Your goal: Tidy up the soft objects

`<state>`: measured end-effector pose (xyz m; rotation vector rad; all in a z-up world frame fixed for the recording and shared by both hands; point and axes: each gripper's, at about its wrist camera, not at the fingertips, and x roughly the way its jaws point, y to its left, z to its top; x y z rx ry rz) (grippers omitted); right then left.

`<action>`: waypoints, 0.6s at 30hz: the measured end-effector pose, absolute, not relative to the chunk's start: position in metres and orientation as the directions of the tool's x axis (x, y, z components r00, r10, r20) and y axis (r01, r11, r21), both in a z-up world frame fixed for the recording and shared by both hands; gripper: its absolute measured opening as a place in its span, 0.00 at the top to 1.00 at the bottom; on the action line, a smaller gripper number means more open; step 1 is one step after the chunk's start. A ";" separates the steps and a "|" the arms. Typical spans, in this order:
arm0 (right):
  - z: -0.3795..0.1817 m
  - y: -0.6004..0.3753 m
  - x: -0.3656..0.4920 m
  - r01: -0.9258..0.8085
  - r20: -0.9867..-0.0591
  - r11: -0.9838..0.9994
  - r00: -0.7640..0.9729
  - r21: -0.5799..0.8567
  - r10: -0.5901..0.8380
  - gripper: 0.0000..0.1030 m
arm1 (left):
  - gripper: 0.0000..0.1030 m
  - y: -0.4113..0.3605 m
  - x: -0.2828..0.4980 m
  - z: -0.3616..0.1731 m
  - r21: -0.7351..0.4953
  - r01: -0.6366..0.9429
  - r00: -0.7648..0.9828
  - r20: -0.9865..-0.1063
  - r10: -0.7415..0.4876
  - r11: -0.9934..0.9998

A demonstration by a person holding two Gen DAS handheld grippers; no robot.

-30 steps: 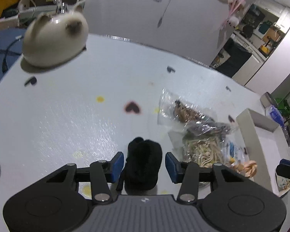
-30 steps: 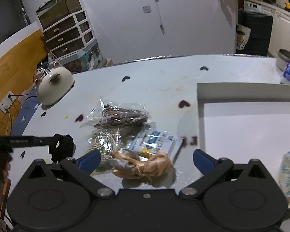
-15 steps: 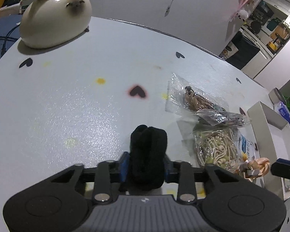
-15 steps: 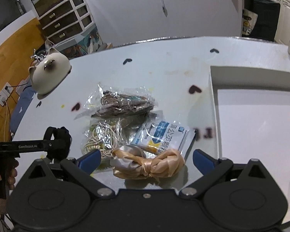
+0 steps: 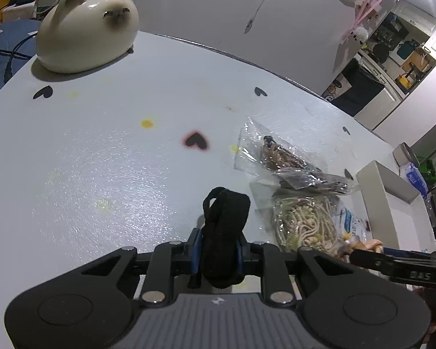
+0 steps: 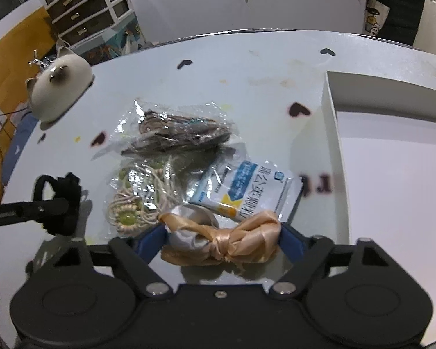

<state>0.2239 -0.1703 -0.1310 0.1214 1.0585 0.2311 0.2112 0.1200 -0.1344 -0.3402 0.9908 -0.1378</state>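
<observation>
My left gripper [image 5: 217, 248] is shut on a black fuzzy scrunchie [image 5: 225, 226] and holds it just above the white table [image 5: 101, 145]; it also shows in the right wrist view [image 6: 61, 203]. My right gripper [image 6: 222, 237] has closed in around a peach satin bow [image 6: 226, 242] on the table, both blue pads touching its ends. Beside it lie a blue-white packet [image 6: 247, 193], a bag of cream beaded cord [image 6: 136, 200] and a bag of brown cord [image 6: 180, 135].
A white open box [image 6: 392, 160] stands at the right. A cream cat-shaped ceramic [image 5: 85, 33] sits at the far left corner of the table. Black heart stickers dot the tabletop. A tissue pack [image 5: 415, 177] lies beyond the box.
My left gripper closed on the black scrunchie and lifted it slightly. My right gripper moved forward and closed from wide open onto the ends of the peach bow.
</observation>
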 end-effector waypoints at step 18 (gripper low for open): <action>-0.114 -0.168 0.198 -0.213 -0.808 0.950 0.503 0.229 0.308 0.93 | 0.77 0.093 0.189 -0.117 -0.323 -0.007 0.568 -0.780 -0.262 0.946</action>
